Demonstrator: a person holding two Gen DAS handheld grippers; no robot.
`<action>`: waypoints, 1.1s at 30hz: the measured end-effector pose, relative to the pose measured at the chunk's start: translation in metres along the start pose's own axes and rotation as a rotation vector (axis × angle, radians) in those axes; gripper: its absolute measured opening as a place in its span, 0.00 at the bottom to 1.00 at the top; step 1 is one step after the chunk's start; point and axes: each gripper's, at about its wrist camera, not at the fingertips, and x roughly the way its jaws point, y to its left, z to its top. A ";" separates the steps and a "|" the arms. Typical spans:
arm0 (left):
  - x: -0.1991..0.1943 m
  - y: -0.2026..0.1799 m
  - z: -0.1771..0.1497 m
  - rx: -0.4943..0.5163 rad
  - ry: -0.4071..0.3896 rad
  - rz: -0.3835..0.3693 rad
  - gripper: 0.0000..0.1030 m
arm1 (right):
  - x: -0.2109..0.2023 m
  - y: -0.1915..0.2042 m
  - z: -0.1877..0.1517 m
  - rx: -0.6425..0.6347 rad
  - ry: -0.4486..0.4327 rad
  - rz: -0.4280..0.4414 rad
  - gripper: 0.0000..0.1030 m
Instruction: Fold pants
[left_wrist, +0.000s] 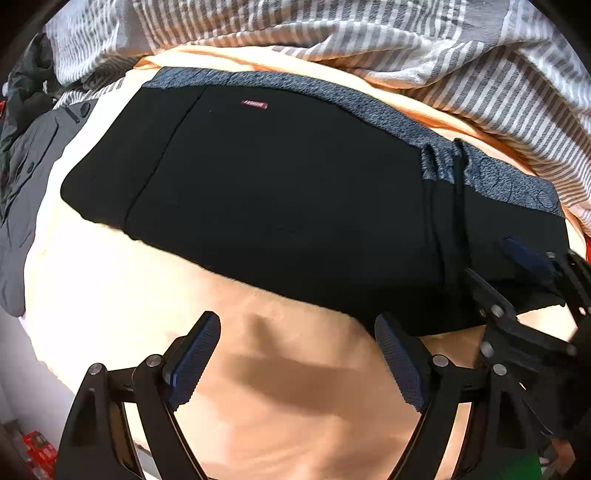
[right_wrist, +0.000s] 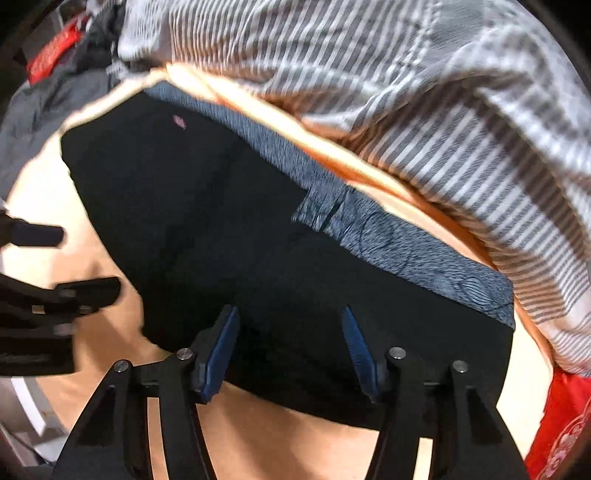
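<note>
The black pants (left_wrist: 280, 199) lie folded into a broad dark block on a peach-coloured bed sheet (left_wrist: 122, 302), filling the middle of the left wrist view and running from the left of centre down to the right edge. Their blue-grey waistband (left_wrist: 332, 96) runs along the upper edge of the block, with a small red label (left_wrist: 254, 105) just below it and a dark drawstring (left_wrist: 458, 173) hanging down over the black cloth at the right. A grey and white striped blanket (left_wrist: 369, 33) is bunched across the top of the frame, and a grey garment (left_wrist: 26, 184) lies at the left edge. The left tongs (left_wrist: 295, 354) hover wide open at the bottom centre of that view over bare sheet, just short of the near edge of the pants, holding nothing. The right tongs (right_wrist: 290, 350) are also wide open at the bottom centre of the right wrist view, both blue pads over the near edge of the pants with black cloth showing between them, though the blur makes it hard to tell whether they touch it. In the left wrist view the right tongs appear at the lower right over that same edge, and a red cloth (right_wrist: 557, 424) shows at the lower right of the right wrist view
</note>
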 end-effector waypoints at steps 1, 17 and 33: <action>0.000 0.002 -0.001 -0.005 0.002 0.001 0.84 | 0.006 0.001 -0.001 -0.003 0.017 0.010 0.36; -0.003 0.006 -0.002 -0.026 0.005 0.009 0.84 | -0.005 -0.005 -0.004 0.160 0.072 0.183 0.35; -0.011 0.002 0.003 -0.054 -0.005 -0.093 0.84 | -0.026 -0.045 0.000 0.403 0.065 0.295 0.35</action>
